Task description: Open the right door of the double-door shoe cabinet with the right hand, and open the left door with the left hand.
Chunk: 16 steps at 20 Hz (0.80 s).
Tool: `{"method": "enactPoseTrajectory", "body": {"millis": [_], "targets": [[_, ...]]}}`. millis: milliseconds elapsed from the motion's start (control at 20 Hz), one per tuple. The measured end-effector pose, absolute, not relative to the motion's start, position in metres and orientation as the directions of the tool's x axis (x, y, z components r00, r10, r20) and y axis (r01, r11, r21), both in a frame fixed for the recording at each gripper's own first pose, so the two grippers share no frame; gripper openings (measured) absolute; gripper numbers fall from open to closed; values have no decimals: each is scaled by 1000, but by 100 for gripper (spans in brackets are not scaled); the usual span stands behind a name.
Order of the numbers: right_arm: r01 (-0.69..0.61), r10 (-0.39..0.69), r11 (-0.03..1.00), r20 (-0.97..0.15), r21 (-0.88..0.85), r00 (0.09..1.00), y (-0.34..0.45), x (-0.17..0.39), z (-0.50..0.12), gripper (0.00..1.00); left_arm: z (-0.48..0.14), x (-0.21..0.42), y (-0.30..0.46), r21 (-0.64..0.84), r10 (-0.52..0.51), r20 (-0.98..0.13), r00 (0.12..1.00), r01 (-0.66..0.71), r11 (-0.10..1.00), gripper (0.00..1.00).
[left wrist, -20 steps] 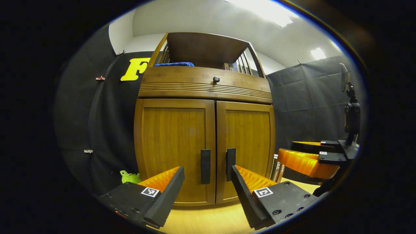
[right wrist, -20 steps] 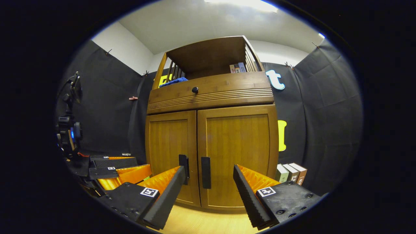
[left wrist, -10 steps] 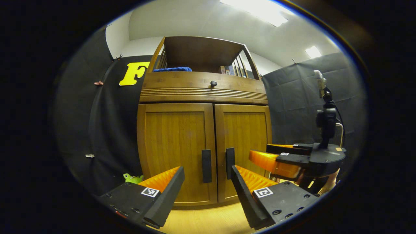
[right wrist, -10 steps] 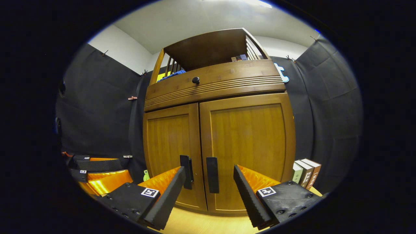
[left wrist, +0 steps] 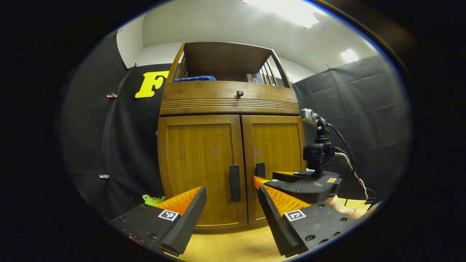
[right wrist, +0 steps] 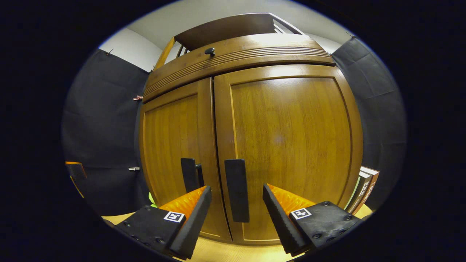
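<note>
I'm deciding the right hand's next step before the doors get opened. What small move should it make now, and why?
Probably ease the right tool straight forward a little more. Its open fingers already frame the right door's black handle, which stands between them but beyond the tips, untouched. The right door looks fully shut, so closing on the handle comes only once the fingers flank it.
</note>
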State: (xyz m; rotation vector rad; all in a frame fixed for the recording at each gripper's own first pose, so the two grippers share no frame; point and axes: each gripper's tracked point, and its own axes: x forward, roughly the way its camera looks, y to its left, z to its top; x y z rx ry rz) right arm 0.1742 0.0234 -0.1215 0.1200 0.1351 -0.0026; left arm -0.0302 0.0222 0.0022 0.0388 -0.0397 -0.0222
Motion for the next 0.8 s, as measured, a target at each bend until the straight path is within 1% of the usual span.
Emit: {"method": "enactPoseTrajectory", "body": {"millis": [50,100,150,200,250,300,400,450,500,550,600,650,700,800], "targets": [[14,1,993,-125,117,992,23,178,-123,81,1,-30,22,39,-18,40,999,16,999,92],[17,-3,993,-119,121,993,22,182,-126,82,0,-29,21,34,-11,37,999,10,999,89],[22,-7,992,-121,126,993,21,185,-130,90,-3,-27,21,28,-10,30,999,10,1000,89],[25,-8,991,-127,134,992,19,187,-135,88,-6,-26,21,24,-14,23,1000,13,1000,91],[31,-11,989,-136,142,991,18,190,-141,87,-8,-24,20,23,-17,15,1000,16,1000,89],[25,-5,989,-141,148,990,19,191,-144,88,-9,-24,21,23,-15,14,1000,15,1000,89],[49,-32,991,-136,127,990,16,200,-149,73,-7,-23,23,20,4,28,1000,-5,1000,89],[63,-49,992,-128,109,991,13,204,-153,63,-6,-24,24,19,12,33,999,-12,1000,89],[55,-44,994,-111,97,993,15,202,-149,58,-8,-26,23,16,15,35,999,-15,1000,87],[53,-45,995,-87,87,995,15,203,-145,53,-8,-26,23,11,13,36,999,-13,1000,88],[36,-28,995,-91,89,995,20,204,-148,48,-9,-25,23,8,9,33,999,-9,1000,88],[42,-36,996,-74,77,997,20,201,-145,40,-9,-25,23,6,6,30,1000,-6,1000,87],[42,-37,997,-75,61,996,20,202,-144,32,-10,-24,23,7,6,25,1000,-7,1000,89],[39,-35,998,-77,48,996,20,200,-145,26,-9,-25,22,15,12,21,1000,-12,1000,89]]}}
